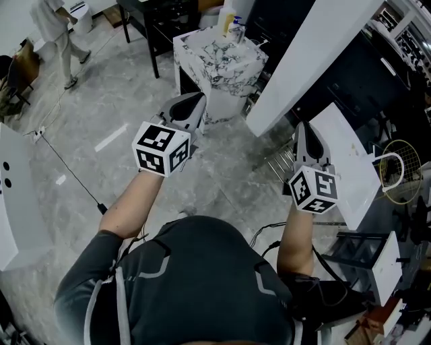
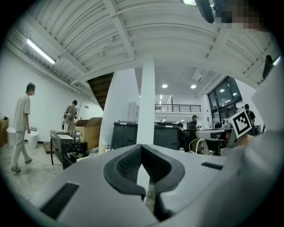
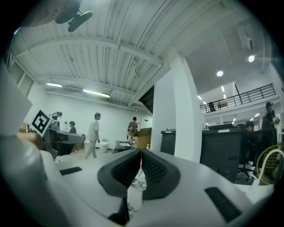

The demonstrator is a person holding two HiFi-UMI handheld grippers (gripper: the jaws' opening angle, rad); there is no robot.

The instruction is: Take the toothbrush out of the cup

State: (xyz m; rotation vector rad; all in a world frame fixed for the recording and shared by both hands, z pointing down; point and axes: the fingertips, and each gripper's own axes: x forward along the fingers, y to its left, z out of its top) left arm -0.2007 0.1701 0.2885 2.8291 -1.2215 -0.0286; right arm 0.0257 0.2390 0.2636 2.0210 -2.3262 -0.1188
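Observation:
I can make out neither a toothbrush nor a cup in any view. A marble-patterned washstand (image 1: 217, 57) stands ahead on the floor, with two bottles (image 1: 231, 25) at its back edge. My left gripper (image 1: 194, 102) is held level and points toward it, still some way short. In the left gripper view, the left gripper (image 2: 142, 153) has its pads together with nothing between them. My right gripper (image 1: 300, 132) is level beside a white pillar (image 1: 303, 60). In its own view, the right gripper (image 3: 141, 155) is shut and empty, and the washstand (image 3: 134, 186) shows below the pads.
A slanted white board (image 1: 350, 162) and a racket (image 1: 399, 172) lie to the right. A black table (image 1: 158, 20) stands behind the washstand. A person (image 1: 60, 30) walks at the far left. A cable (image 1: 74, 175) runs across the marble floor.

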